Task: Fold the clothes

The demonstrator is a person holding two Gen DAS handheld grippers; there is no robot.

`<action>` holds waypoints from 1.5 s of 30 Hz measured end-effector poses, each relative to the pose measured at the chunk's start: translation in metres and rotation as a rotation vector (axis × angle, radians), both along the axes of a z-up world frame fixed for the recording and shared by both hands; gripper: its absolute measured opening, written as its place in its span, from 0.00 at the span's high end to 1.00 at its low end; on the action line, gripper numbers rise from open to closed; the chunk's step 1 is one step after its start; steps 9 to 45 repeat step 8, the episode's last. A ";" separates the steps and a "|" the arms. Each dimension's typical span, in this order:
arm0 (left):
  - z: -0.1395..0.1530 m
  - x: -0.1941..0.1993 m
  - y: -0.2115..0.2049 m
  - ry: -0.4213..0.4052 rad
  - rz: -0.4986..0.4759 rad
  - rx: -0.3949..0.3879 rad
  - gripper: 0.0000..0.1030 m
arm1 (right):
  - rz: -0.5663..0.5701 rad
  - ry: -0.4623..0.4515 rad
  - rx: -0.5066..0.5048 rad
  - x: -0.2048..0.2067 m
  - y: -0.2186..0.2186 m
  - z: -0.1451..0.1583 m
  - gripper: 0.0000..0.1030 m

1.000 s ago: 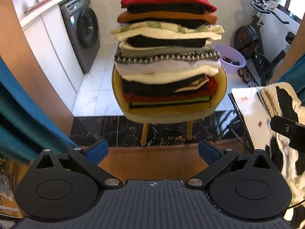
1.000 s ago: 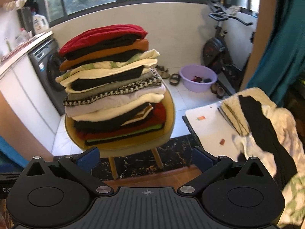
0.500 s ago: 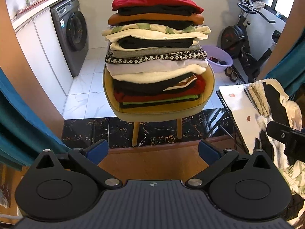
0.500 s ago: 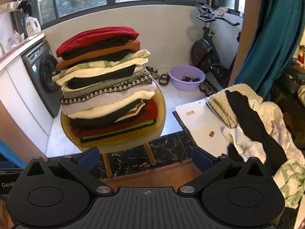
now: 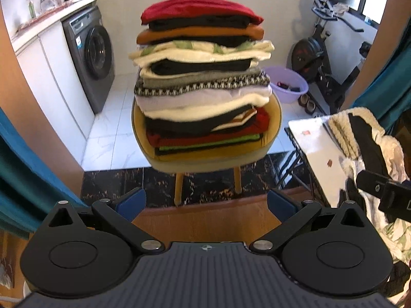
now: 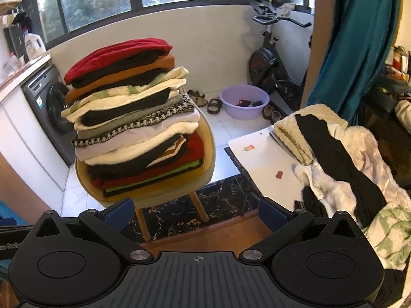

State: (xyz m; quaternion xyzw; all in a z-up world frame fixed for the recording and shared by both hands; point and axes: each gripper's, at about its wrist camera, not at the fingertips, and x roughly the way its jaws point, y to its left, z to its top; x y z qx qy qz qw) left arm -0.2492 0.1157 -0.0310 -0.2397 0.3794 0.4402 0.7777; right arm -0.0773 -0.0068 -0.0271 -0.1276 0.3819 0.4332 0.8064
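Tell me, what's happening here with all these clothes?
A person is folding laundry with a two-finger gripper in each hand. Right now the left gripper and the right gripper are both open and hold nothing. A tall stack of folded clothes sits on a yellow chair. To its right, a heap of unfolded clothes lies on a white table, not yet folded.

Left black plastic two-finger gripper [image 5: 206,202], ribbed dark grey body with a small crosshair mark, two round black discs, silver screw heads at the linkage pivots, blue pads [image 5: 133,201] on the fingertips, right black plastic two-finger gripper [image 6: 195,209] of matching build
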 end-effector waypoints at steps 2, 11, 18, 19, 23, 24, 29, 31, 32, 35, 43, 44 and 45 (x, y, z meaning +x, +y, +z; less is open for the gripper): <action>-0.001 0.004 0.001 0.011 -0.006 -0.002 0.00 | -0.009 0.002 0.002 0.004 -0.001 -0.001 0.01; 0.001 0.009 -0.003 -0.007 -0.035 0.012 0.00 | -0.031 0.003 0.008 0.011 -0.003 -0.001 0.01; 0.001 0.009 -0.003 -0.007 -0.035 0.012 0.00 | -0.031 0.003 0.008 0.011 -0.003 -0.001 0.01; 0.001 0.009 -0.003 -0.007 -0.035 0.012 0.00 | -0.031 0.003 0.008 0.011 -0.003 -0.001 0.01; 0.001 0.009 -0.003 -0.007 -0.035 0.012 0.00 | -0.031 0.003 0.008 0.011 -0.003 -0.001 0.01; 0.001 0.009 -0.003 -0.007 -0.035 0.012 0.00 | -0.031 0.003 0.008 0.011 -0.003 -0.001 0.01; 0.001 0.009 -0.003 -0.007 -0.035 0.012 0.00 | -0.031 0.003 0.008 0.011 -0.003 -0.001 0.01; 0.001 0.009 -0.003 -0.007 -0.035 0.012 0.00 | -0.031 0.003 0.008 0.011 -0.003 -0.001 0.01; 0.001 0.009 -0.003 -0.007 -0.035 0.012 0.00 | -0.031 0.003 0.008 0.011 -0.003 -0.001 0.01; 0.001 0.009 -0.003 -0.007 -0.035 0.012 0.00 | -0.031 0.003 0.008 0.011 -0.003 -0.001 0.01; 0.001 0.009 -0.003 -0.007 -0.035 0.012 0.00 | -0.031 0.003 0.008 0.011 -0.003 -0.001 0.01; 0.001 0.009 -0.003 -0.007 -0.035 0.012 0.00 | -0.031 0.003 0.008 0.011 -0.003 -0.001 0.01; 0.001 0.009 -0.003 -0.007 -0.035 0.012 0.00 | -0.031 0.003 0.008 0.011 -0.003 -0.001 0.01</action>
